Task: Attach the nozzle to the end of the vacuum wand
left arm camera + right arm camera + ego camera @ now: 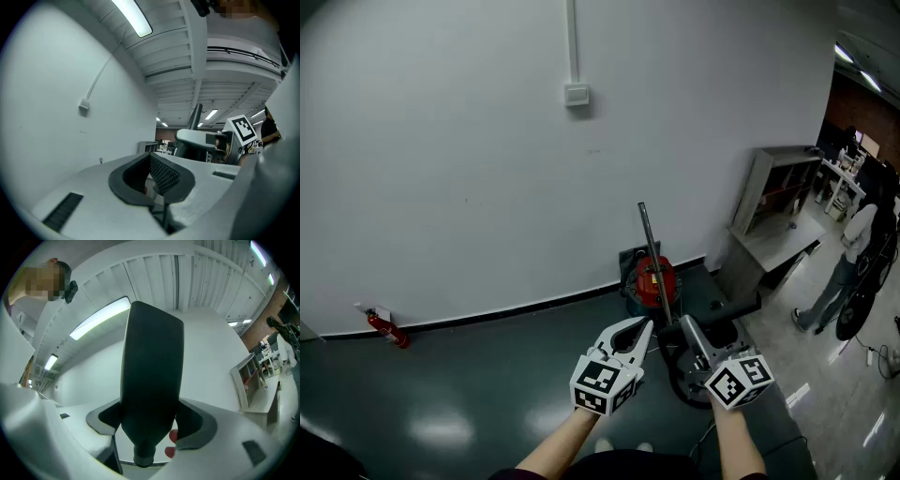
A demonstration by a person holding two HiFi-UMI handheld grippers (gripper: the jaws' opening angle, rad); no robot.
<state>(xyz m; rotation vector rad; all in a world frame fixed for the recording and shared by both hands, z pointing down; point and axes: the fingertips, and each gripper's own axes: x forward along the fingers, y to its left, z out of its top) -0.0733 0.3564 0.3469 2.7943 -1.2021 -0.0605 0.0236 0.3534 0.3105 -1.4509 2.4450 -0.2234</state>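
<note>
1. Right gripper (pixel 151 422): the jaws stand wide and clamp the black nozzle (pixel 152 376) from both sides, with a pad on each flank. The nozzle's narrow collar lies close to the gripper body and its broad end points out past the fingertips.
2. Left gripper (pixel 157 176): the jaws are closed together with nothing between them. It carries no load.
3. Wand (pixel 651 253): a metal tube rising from the red vacuum (pixel 657 281). It stands just ahead of the left gripper's tips, and ahead and to the left of the right gripper. Whether the left tips touch the tube cannot be told. The tube's upper end is bare.
4. Step in hand, as judged: the nozzle is secured and held near the wand, but it is not mated and is well below the free end.
5. Next move, as judged: the collar looks like the fitting end, so it must be turned to face the tube's free end, lined up on the tube's axis and pushed on.
6. The left gripper would serve best by opening and taking the tube to steady it. An unsupported wand may swing away under the push.
</note>
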